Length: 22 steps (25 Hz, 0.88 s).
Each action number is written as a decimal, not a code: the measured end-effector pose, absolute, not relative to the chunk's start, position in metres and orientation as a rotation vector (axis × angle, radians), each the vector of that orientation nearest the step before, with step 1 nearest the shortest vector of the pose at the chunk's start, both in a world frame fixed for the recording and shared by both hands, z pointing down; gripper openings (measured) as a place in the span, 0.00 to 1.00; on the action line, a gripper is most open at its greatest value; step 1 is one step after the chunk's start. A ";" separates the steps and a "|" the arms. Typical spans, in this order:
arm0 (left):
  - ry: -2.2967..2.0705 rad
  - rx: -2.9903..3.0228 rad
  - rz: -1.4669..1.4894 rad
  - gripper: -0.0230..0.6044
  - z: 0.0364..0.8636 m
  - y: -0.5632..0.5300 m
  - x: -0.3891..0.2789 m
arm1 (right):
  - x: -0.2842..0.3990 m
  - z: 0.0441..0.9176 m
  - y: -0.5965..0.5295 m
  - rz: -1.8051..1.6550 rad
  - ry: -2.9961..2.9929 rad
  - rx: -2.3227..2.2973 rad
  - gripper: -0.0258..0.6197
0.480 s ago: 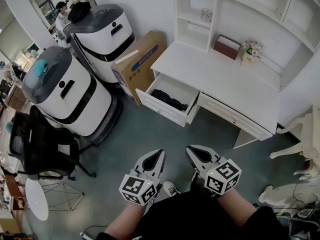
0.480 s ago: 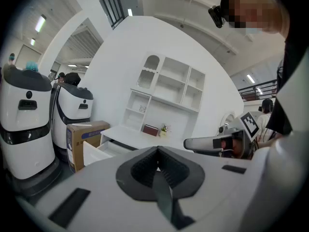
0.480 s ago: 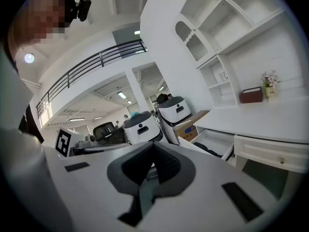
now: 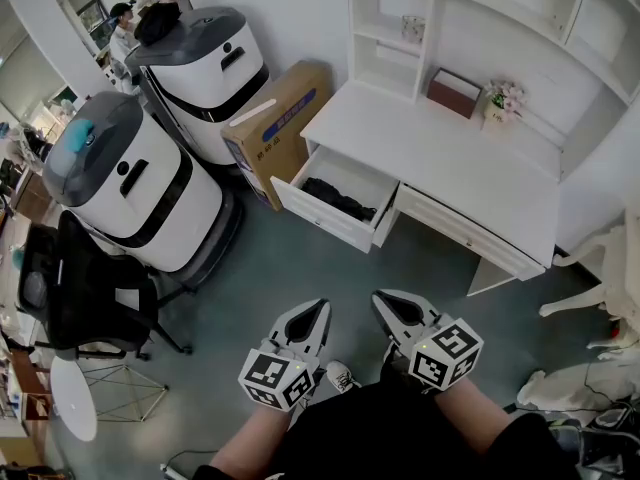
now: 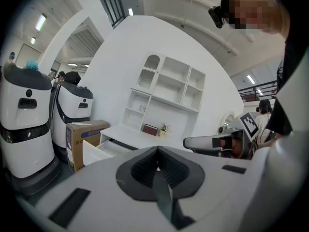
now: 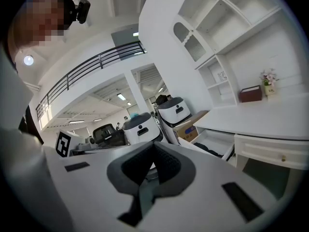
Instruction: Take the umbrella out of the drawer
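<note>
Nearest the camera, the left gripper (image 4: 320, 310) and the right gripper (image 4: 380, 300) are hovering side by side above the person's lap, both well short of the open white drawer (image 4: 325, 218) and pointing towards it. In the left gripper view, the left gripper (image 5: 157, 150) is keeping its dark ribbed pads pressed together at the tips, pinching nothing. In the right gripper view, the right gripper (image 6: 153, 145) is doing the same, pads closed on each other and empty.

A stretch of grey-green floor (image 4: 300, 268) is lying open between the grippers and the drawer's front edge, giving a straight path in.

To the left of the drawer, a large rounded white-and-grey machine (image 4: 130, 183) is narrowing that floor, with a black office chair (image 4: 90, 288) on its near side.

The drawer is standing pulled out from the white desk (image 4: 440, 158), and the dark folded umbrella (image 4: 338, 200) is lying inside it along the bottom. A closed white drawer (image 4: 460, 233) is sitting just to the right of the open one, under the same desk edge. A brown cardboard box (image 4: 280, 128) is leaning just beside the open drawer's left end.

Beyond the drawer, a white shelving unit (image 4: 470, 28) is rising from the back of the desk, with a maroon box (image 4: 453, 93) at its foot.
</note>
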State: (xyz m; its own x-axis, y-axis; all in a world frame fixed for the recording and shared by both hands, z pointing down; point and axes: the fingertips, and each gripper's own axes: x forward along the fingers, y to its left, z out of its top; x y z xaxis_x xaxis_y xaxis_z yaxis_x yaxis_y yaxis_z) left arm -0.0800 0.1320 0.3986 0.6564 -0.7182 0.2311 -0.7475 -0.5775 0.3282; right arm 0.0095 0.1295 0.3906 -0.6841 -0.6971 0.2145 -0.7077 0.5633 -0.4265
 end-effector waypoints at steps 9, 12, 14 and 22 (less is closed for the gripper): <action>-1.150 2.477 0.105 0.04 0.402 0.129 -0.080 | 0.010 0.395 0.126 0.785 -2.759 1.226 0.04; -1.151 2.476 0.102 0.04 0.404 0.130 -0.081 | 0.008 0.396 0.125 0.790 -2.762 1.218 0.04; -1.149 2.475 0.099 0.04 0.403 0.130 -0.082 | 0.006 0.394 0.125 0.790 -2.767 1.213 0.04; -1.144 2.478 0.098 0.04 0.403 0.129 -0.081 | 0.008 0.395 0.123 0.788 -2.766 1.214 0.04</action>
